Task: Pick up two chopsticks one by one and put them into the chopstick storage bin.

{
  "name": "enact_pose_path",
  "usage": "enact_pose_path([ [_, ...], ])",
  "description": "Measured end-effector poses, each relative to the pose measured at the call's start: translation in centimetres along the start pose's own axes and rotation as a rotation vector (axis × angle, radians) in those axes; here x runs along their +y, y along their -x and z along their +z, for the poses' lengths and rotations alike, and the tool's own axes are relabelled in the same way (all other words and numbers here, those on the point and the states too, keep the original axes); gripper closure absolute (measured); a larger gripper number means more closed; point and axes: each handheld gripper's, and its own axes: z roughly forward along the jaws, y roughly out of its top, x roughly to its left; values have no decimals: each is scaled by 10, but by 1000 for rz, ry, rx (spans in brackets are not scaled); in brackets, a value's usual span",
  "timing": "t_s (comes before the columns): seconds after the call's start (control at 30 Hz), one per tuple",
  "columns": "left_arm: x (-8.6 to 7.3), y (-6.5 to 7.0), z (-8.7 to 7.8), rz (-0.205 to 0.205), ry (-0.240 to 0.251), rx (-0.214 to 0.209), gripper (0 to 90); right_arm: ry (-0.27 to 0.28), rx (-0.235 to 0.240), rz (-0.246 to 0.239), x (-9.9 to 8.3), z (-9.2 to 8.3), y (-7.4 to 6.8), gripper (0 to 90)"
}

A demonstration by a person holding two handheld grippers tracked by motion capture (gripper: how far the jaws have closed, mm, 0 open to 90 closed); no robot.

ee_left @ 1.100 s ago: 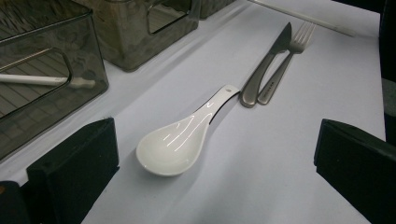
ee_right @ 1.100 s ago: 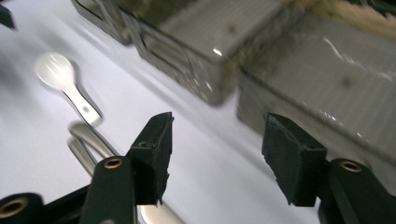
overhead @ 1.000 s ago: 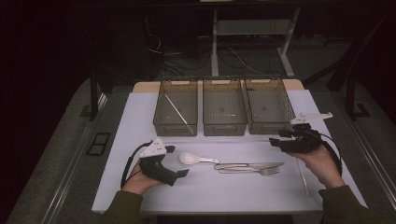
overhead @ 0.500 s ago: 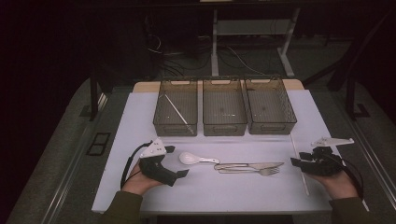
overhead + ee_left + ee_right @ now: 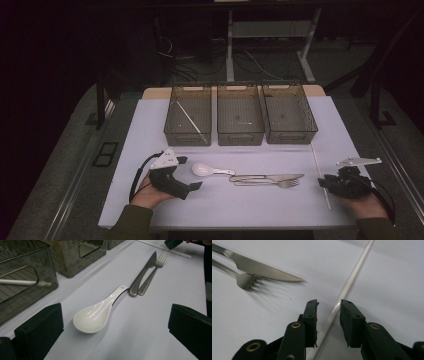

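A thin white stick (image 5: 315, 160) lies on the white table near its right edge. My right gripper (image 5: 324, 183) is low over the stick's near part. The stick (image 5: 352, 277) runs between the jaws of the right gripper (image 5: 328, 305), which have just been closing; a gap still shows beside the left pad. At the front left, my left gripper (image 5: 190, 173) rests open on the table, facing a white ceramic spoon (image 5: 202, 170). In the left gripper view, the spoon (image 5: 93, 317) lies just ahead of the wide-apart jaws of the left gripper (image 5: 115, 336).
A steel knife (image 5: 275, 177) and fork (image 5: 280, 183) lie side by side at the middle of the table. Three smoky plastic bins stand in a row at the back: the left bin (image 5: 172, 120) holds another white stick (image 5: 189, 119); the middle bin (image 5: 240, 137) and right bin (image 5: 290, 137) look empty.
My right gripper moved right and down, from near the right bin to the stick by the table's right edge. Its jaws narrowed around the stick. The left hand stayed still.
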Motion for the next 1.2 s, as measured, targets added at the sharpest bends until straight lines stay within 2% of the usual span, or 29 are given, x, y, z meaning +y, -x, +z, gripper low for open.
enact_pose_path([
  [0.17,0,0,0,0,0,0,0,-33,-11,-3,-2,4,2,696],
  [0.4,0,0,0,2,-1,-1,0,-38,-15,2,-2,4,4,756],
  [0.73,0,0,0,2,0,-3,0,-52,-13,-9,-3,1,10,778],
  [1.2,0,0,0,-3,6,-1,0,-47,-64,10,-7,-3,27,809],
])
